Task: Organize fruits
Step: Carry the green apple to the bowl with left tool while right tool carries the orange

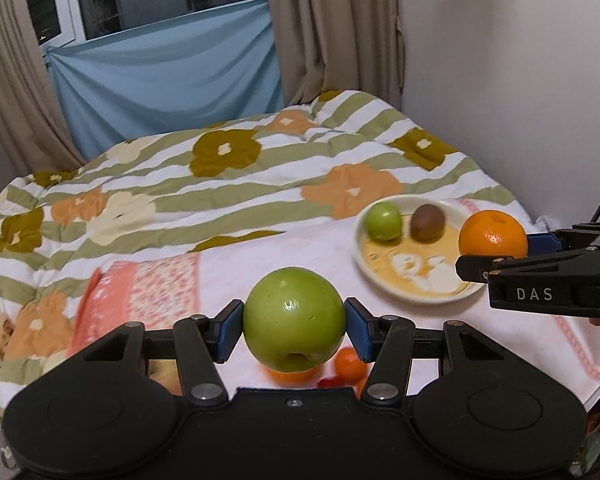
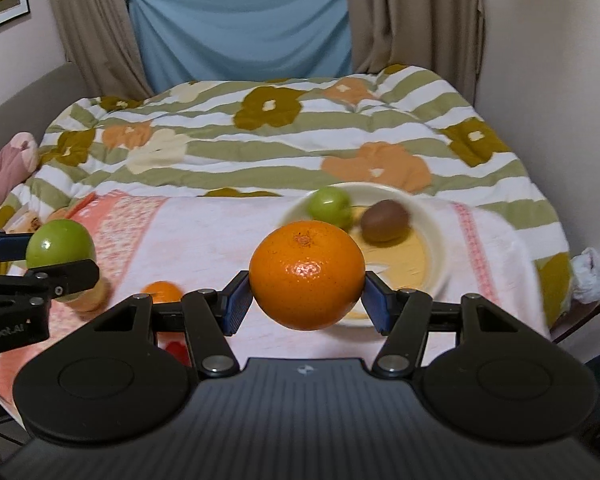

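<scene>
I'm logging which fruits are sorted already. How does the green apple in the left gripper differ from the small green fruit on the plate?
The green apple is clamped in the left gripper, held above the cloth; the small green fruit rests on the plate beside a kiwi. The apple looks bigger, though it is nearer the camera. Its hollow end faces the camera; the small fruit shows none. Both are round, green and glossy.

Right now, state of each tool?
Left tool: shut on the green apple, held off the cloth.
Right tool: shut on the orange.
</scene>
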Demonstrator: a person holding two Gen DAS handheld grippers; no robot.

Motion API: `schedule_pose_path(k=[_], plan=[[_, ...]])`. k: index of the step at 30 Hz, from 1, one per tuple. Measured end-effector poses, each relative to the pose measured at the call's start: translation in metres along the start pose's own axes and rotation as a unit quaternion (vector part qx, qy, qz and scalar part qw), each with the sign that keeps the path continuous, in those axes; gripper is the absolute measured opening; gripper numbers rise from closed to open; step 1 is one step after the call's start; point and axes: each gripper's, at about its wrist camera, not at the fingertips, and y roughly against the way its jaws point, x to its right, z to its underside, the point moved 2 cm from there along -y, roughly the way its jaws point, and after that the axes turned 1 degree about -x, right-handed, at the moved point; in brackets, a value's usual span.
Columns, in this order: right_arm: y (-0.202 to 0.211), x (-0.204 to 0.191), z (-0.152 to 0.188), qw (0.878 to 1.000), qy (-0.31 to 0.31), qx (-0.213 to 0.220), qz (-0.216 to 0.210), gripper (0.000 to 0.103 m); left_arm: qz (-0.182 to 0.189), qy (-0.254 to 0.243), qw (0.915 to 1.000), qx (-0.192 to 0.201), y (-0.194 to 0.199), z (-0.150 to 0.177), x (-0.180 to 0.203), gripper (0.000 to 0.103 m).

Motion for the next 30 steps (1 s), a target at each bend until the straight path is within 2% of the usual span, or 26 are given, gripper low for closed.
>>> schedule_pose_path(k=[4, 13, 23, 30], plan=[[-0.009, 0.038, -0.008, 1.0, 0.006, -0.002, 0.008, 0.074, 0.005, 0.0, 1.0, -0.002, -0.017, -0.013, 0.028, 0.059], [-0.045, 0.097, -0.02, 1.0, 0.018, -0.014, 0.003, 0.074, 0.01, -0.001, 0.9999, -0.01, -0.064, -0.037, 0.076, 0.059], [-0.09, 0.126, -0.02, 0.999, 0.034, -0.036, -0.019, 0.074, 0.014, -0.013, 0.9991, -0.038, -0.133, -0.051, 0.11, 0.059], [-0.107, 0.129, -0.02, 0.997, 0.052, -0.04, -0.042, 0.074, -0.002, -0.028, 0.9979, -0.058, -0.181, -0.055, 0.119, 0.059]])
